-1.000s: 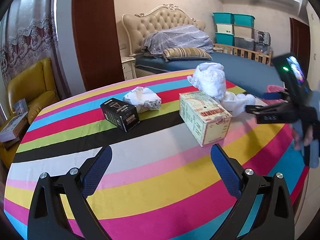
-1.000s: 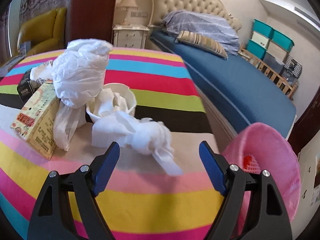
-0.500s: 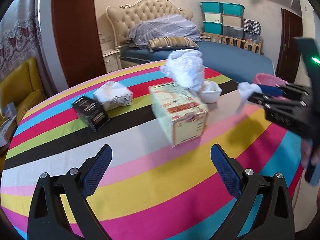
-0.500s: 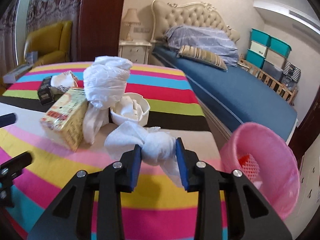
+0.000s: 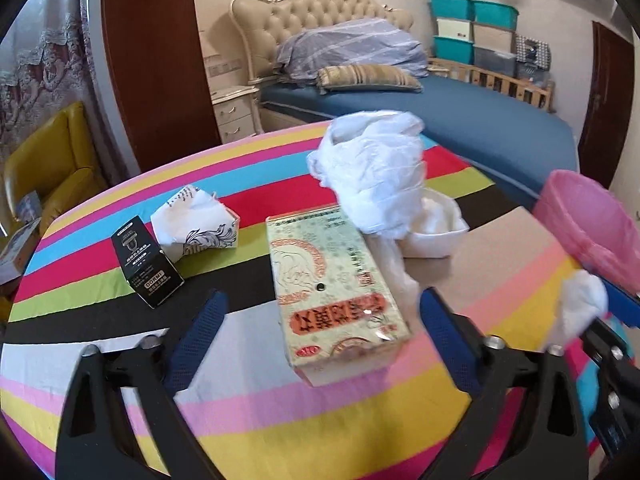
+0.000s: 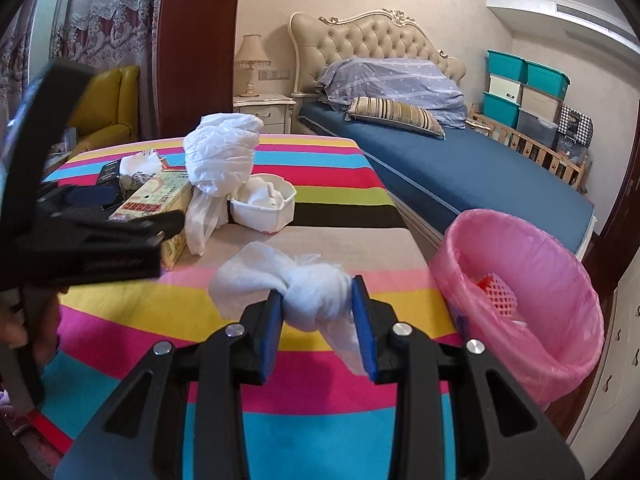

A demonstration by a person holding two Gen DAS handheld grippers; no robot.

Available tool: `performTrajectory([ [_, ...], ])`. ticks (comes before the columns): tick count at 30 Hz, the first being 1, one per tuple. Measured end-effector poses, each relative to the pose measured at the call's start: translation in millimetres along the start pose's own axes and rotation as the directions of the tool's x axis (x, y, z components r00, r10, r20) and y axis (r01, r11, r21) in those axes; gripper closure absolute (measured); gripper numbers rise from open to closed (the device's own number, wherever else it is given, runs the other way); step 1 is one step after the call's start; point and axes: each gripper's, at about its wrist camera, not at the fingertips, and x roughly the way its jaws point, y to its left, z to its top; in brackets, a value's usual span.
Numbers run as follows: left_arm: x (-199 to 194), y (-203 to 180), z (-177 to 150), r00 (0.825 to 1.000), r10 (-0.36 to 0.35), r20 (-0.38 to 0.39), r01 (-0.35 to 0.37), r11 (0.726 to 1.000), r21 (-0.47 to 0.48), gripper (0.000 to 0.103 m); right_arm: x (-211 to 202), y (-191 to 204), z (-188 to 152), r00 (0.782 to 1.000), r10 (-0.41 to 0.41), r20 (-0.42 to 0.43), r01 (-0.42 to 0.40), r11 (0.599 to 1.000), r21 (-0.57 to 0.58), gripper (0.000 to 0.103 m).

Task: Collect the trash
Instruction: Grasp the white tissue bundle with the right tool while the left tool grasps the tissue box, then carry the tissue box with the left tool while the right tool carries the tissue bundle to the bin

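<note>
Blurring at the frame edge, tissue wad (image 5: 580, 312) hides right gripper (image 6: 318, 312) jaws.

On the table (image 5: 240, 412), a carton (image 5: 336, 292) lies between a small box (image 5: 146, 264) on its left and a bowl (image 5: 436, 228) on its right. A bin (image 6: 520, 288) stands beside the table's right edge, with a bed (image 6: 460, 160) behind.

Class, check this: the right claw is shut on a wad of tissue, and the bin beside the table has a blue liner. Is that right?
Not quite. The right claw is shut on the tissue, but the bin has a pink liner, not blue. The right wrist view shows it.
</note>
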Motion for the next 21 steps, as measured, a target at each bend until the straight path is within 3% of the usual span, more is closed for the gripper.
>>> performTrajectory([
  [2, -1.8, 7.1, -4.2, 0.999, -0.048, -0.019, 0.048, 0.999, -0.023, 0.048, -2.1, 1.5, -3.1, 1.000, 0.006, 0.003, -0.006, 1.000, 0.002, 0.071],
  [3, -5.2, 12.2, -6.8, 0.998, -0.057, -0.014, 0.057, 0.998, -0.034, 0.050, -3.0, 1.8, -4.7, 1.000, 0.010, 0.003, -0.010, 1.000, 0.004, 0.071],
  [9, -36.4, 31.6, -35.4, 0.998, -0.059, 0.029, 0.059, 0.998, -0.014, 0.050, -8.9, 9.0, -12.8, 0.999, 0.041, 0.010, -0.041, 0.999, 0.018, 0.071],
  [15, -48.5, 63.0, -54.2, 0.998, -0.068, -0.012, 0.067, 0.996, -0.051, 0.050, -9.4, 22.7, -19.8, 0.997, 0.074, -0.005, -0.074, 0.997, 0.006, 0.070],
  [18, -43.7, 73.6, -54.3, 0.999, -0.044, -0.023, 0.041, 0.995, -0.092, 0.039, -8.4, 29.6, -21.0, 0.996, 0.085, -0.012, -0.085, 0.996, -0.001, 0.070],
  [21, -39.4, 76.7, -53.4, 0.999, -0.039, -0.017, 0.037, 0.994, -0.100, 0.037, -9.3, 34.0, -21.0, 0.996, 0.090, -0.012, -0.090, 0.996, -0.013, 0.070],
])
